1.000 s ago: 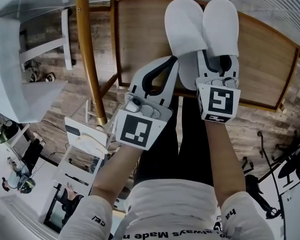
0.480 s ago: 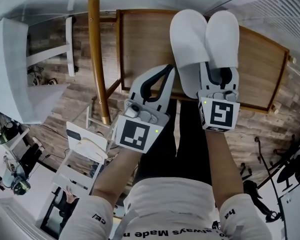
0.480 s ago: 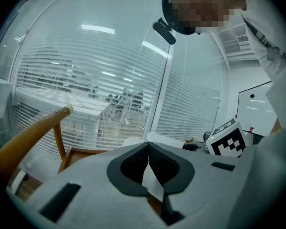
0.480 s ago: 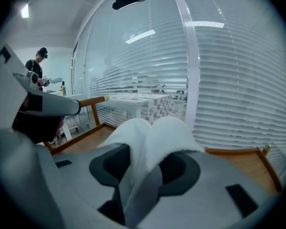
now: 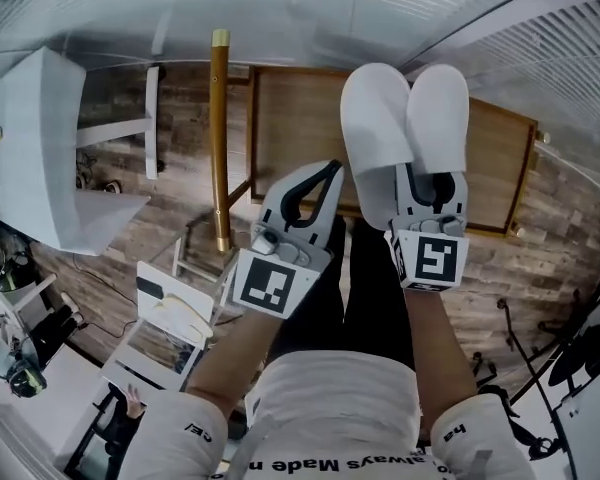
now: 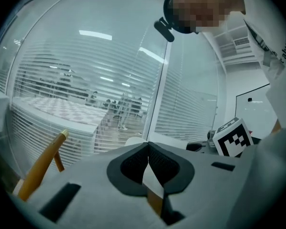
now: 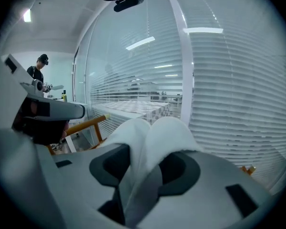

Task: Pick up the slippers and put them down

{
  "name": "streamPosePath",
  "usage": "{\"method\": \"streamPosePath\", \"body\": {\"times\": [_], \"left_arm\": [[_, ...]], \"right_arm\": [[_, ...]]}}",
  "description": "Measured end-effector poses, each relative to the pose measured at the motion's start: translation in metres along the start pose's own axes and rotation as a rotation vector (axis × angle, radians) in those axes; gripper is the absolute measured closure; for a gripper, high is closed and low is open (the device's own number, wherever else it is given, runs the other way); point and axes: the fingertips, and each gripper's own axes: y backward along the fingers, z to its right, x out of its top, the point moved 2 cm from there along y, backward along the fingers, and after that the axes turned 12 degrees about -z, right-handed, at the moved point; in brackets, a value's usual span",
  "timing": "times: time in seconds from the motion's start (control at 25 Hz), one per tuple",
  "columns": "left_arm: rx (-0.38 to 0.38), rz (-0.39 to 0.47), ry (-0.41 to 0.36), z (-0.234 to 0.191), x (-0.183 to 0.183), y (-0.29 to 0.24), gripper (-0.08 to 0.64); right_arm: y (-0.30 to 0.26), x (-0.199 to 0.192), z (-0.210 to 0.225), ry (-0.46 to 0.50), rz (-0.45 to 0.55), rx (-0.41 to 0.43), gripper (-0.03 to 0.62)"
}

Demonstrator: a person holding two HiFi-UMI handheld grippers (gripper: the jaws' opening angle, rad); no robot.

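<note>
A pair of white slippers (image 5: pixel 405 118) hangs side by side above the wooden table (image 5: pixel 290 128), toes pointing away from me. My right gripper (image 5: pixel 435 173) is shut on their heel ends. In the right gripper view the slippers (image 7: pixel 152 132) fill the space between the jaws of the right gripper (image 7: pixel 143 171), and the pads press on the fabric. My left gripper (image 5: pixel 333 166) hovers to the left of the slippers, shut, with nothing held. In the left gripper view, the tips of the left gripper (image 6: pixel 148 149) meet in front of a glass wall.
A golden wooden post (image 5: pixel 220 138) stands at the table's left edge. A white cabinet (image 5: pixel 50 148) is at the far left, a white stool with papers (image 5: pixel 170 308) below it. A glass wall with blinds (image 7: pixel 219 80) runs beyond the table.
Both grippers have risen and the slippers have come up with the right one. The table now looks smaller and farther below them.
</note>
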Motion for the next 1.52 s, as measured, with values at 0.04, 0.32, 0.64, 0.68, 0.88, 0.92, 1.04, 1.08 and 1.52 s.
{"method": "streamPosePath", "body": {"times": [0.04,0.32,0.64,0.68,0.88,0.92,1.04,1.08,1.52], "left_arm": [[-0.004,0.005,-0.008,0.002,0.007,0.002,0.548],[-0.002,0.016,-0.031,0.014,0.045,0.025,0.548],[-0.031,0.065,-0.066,0.038,0.092,0.056,0.548],[-0.032,0.066,-0.070,0.043,0.097,0.061,0.548],[-0.033,0.085,-0.065,0.065,0.122,0.089,0.548],[-0.033,0.093,-0.066,0.069,0.127,0.093,0.548],[-0.032,0.115,-0.088,0.076,0.147,0.103,0.548],[-0.030,0.117,-0.092,0.077,0.153,0.106,0.548],[-0.019,0.188,-0.112,0.100,0.214,0.157,0.548]], "right_arm": [[0.004,0.006,0.002,0.001,0.002,0.001,0.420],[0.038,0.037,0.007,0.013,0.005,0.012,0.420],[0.083,0.079,0.004,0.054,0.052,0.033,0.420],[0.090,0.084,0.003,0.056,0.058,0.038,0.420],[0.130,0.109,-0.003,0.072,0.079,0.073,0.420],[0.137,0.113,-0.003,0.075,0.081,0.079,0.420],[0.154,0.131,-0.002,0.081,0.101,0.097,0.420],[0.159,0.137,-0.001,0.082,0.106,0.103,0.420],[0.226,0.198,-0.009,0.080,0.170,0.211,0.420]]}}
